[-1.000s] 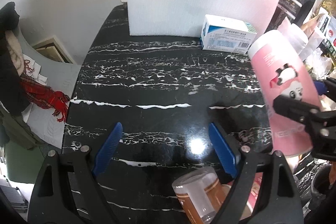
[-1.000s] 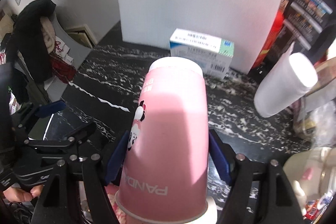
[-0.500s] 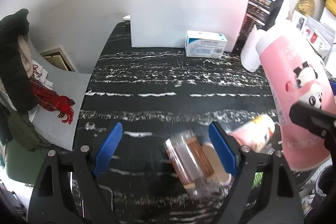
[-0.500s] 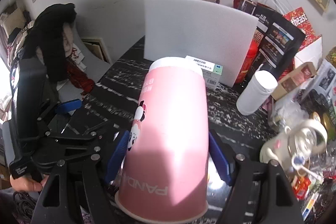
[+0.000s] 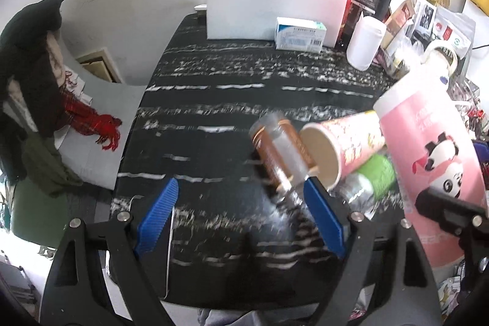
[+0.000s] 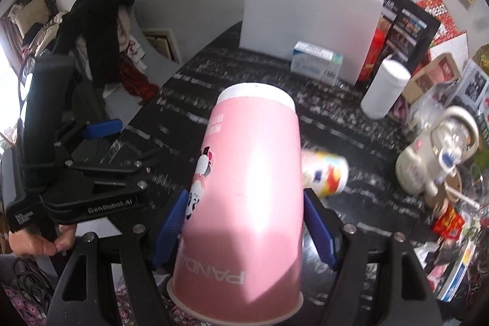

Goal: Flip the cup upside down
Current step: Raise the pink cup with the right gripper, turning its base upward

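The right tool (image 6: 244,222) grips a tall pink paper cup (image 6: 247,188) mid-wall, mouth-down above the black counter (image 5: 214,112); light and crushable, it wants gentle pressure, while the left tool (image 5: 241,216) hangs open and empty.

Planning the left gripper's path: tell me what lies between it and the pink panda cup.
In the left wrist view, a blurred brown bottle, a tipped paper cup and a green-labelled bottle lie between the left gripper and the pink panda cup.
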A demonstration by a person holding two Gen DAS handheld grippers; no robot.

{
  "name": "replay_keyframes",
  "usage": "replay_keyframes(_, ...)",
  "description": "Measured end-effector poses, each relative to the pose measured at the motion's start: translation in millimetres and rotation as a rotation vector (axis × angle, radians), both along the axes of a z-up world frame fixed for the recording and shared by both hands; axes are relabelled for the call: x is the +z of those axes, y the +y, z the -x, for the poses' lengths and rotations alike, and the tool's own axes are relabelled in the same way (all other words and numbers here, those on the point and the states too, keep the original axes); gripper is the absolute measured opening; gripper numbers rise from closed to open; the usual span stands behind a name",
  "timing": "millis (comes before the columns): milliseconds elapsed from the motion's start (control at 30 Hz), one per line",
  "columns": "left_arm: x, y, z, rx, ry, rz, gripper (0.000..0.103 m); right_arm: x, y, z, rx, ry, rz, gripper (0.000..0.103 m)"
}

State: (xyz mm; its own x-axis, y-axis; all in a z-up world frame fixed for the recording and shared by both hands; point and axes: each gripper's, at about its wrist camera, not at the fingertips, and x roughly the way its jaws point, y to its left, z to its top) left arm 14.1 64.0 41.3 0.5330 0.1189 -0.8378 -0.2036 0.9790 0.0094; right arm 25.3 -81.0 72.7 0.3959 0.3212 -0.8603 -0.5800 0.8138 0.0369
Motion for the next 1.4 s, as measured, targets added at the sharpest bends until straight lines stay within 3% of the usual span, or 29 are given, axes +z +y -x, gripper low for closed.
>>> replay_keyframes(300, -27.5, 13.7, 44.4, 0.046, 0.076, -0.043, 0.084, -52.0, 12.4, 31.8, 0.043, 0.110, -0.021, 0.075)
replay_keyframes(667, -57.1, 20.4, 65.3, 0.063, 0.127, -0.033, 0.084, -102.2, 32.5, 45.1, 0.070, 0.202, -0.013, 0.075)
replay_keyframes(933, -77.3, 26.8, 65.2, 0.073, 0.160, -0.012, 0.084, -119.3, 38.2, 40.1, 0.059, 0.223, -0.009, 0.075)
replay_keyframes(1400, -88.3, 27.8, 60.4, 0.065, 0.181, 0.004, 0.084, -134.7, 47.0, 32.8, 0.048, 0.226, 0.011, 0.076)
